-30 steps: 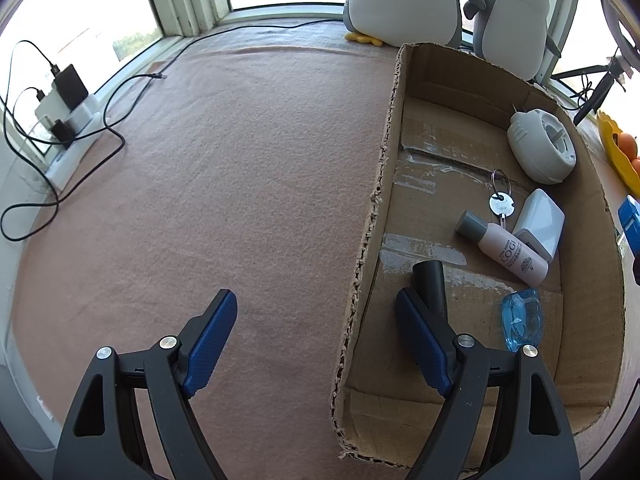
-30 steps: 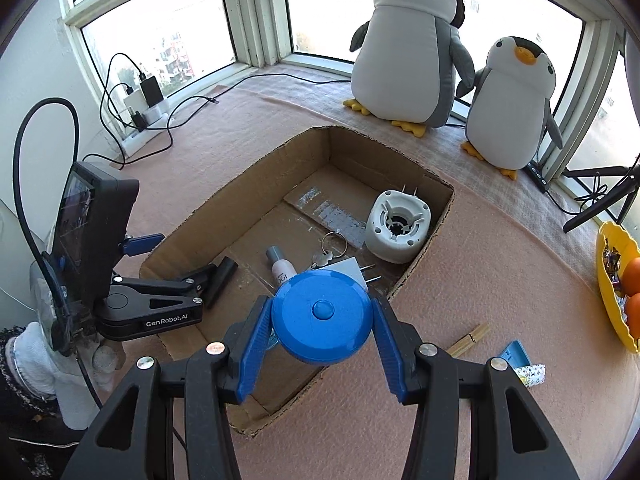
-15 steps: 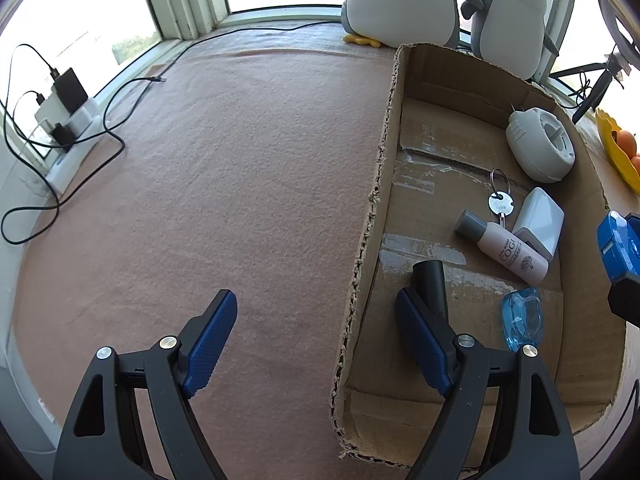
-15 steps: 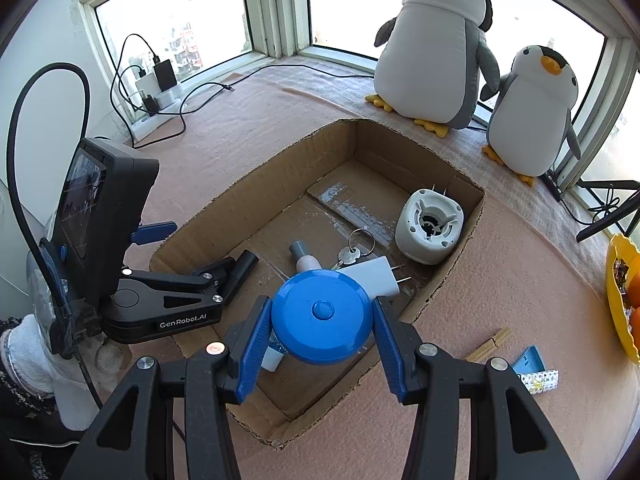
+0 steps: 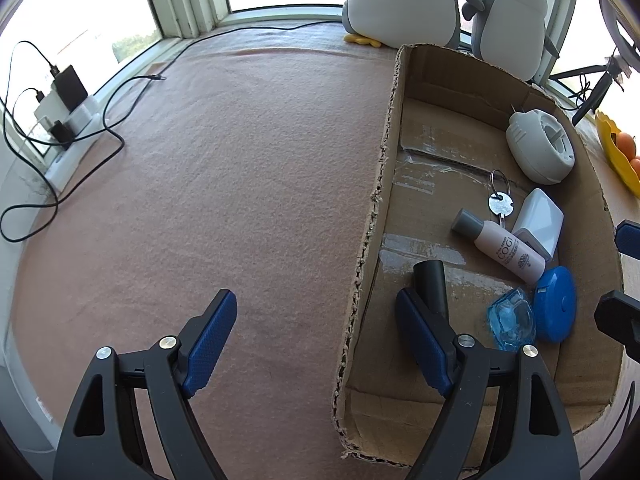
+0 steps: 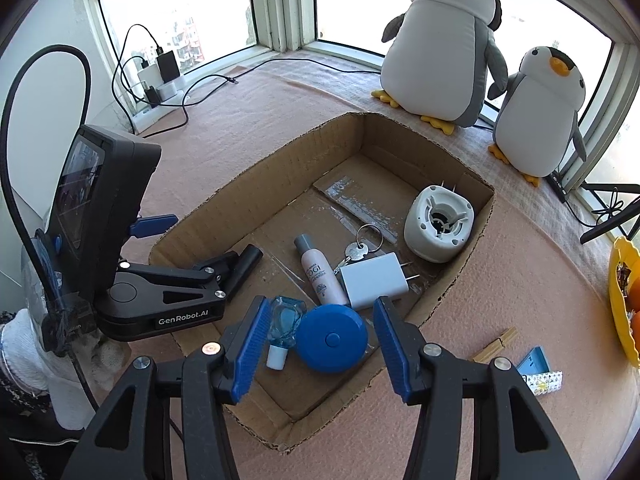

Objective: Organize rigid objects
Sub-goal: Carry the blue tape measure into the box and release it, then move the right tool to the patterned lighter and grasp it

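R gripper point(image 6: 318, 346) fingers opening, nothing pinched: blue round case point(image 6: 331, 339) lies loose in cardboard box point(image 6: 256, 168) by blue bottle point(image 6: 282, 320), likely dropped there for sorting. L gripper point(image 5: 316, 336) fingers apart, empty, straddling box wall, probably to steady it.

- Pink felt mat point(image 5: 240, 152) covers the whole surface, lit by bright daylight.
- Windows point(image 6: 192, 12) w/ white frames run along the far side, wrapping the corner.
- Power strip point(image 6: 160, 88) w/ chargers + black cables by the left window.
- Two plush penguins point(image 6: 444, 40) sit near the sill.
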Available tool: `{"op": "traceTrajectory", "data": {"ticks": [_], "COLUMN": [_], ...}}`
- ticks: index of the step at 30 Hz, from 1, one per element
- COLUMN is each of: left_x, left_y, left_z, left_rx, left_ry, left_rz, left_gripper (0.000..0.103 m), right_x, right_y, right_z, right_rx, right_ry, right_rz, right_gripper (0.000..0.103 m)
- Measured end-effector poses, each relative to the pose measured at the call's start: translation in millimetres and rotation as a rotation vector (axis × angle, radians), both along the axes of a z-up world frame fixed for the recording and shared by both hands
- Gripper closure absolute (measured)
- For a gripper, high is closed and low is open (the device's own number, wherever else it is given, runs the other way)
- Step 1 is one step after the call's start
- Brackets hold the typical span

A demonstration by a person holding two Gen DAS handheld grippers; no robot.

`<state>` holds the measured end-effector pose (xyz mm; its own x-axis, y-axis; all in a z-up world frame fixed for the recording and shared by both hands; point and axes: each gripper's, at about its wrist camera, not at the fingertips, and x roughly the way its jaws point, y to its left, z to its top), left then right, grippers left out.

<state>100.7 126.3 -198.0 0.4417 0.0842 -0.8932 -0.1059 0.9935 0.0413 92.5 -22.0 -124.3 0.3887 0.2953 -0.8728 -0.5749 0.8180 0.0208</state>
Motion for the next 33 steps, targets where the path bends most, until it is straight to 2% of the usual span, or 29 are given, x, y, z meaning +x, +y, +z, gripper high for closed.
{"op": "traceTrajectory", "data": {"ticks": [8,16,20,26,33], "left_x": [-1,-2,-2,-2,-3], "left_y": [-4,-2,-2,-5,-7], "left_z": [1,1,0,1,2], "left_rx": [0.027,0.014,0.016,0.04,0.045], "left_ry": [-0.006,-0.008,-0.009,-0.015,-0.018], "left_rz": [-0.006,0.0,-0.001,-0.014,-0.018], "left_gripper": [0.02,0.02,0.02,0.02,0.02], "right_x": [0,4,8,17,30], "right_y": [-16,-65,-103,-165,-218], "right_z": [8,16,16,9,-14], "right_rx": [0.048,0.108,0.14,0.158,0.178], "right_ry": [0.006,0.01,0.019,0.037,0.125], "right_rz": [-0.049,-0.193,-0.317,-0.566,-0.763], "right_gripper": [0.05,0.05,0.05,0.05,0.05]}}
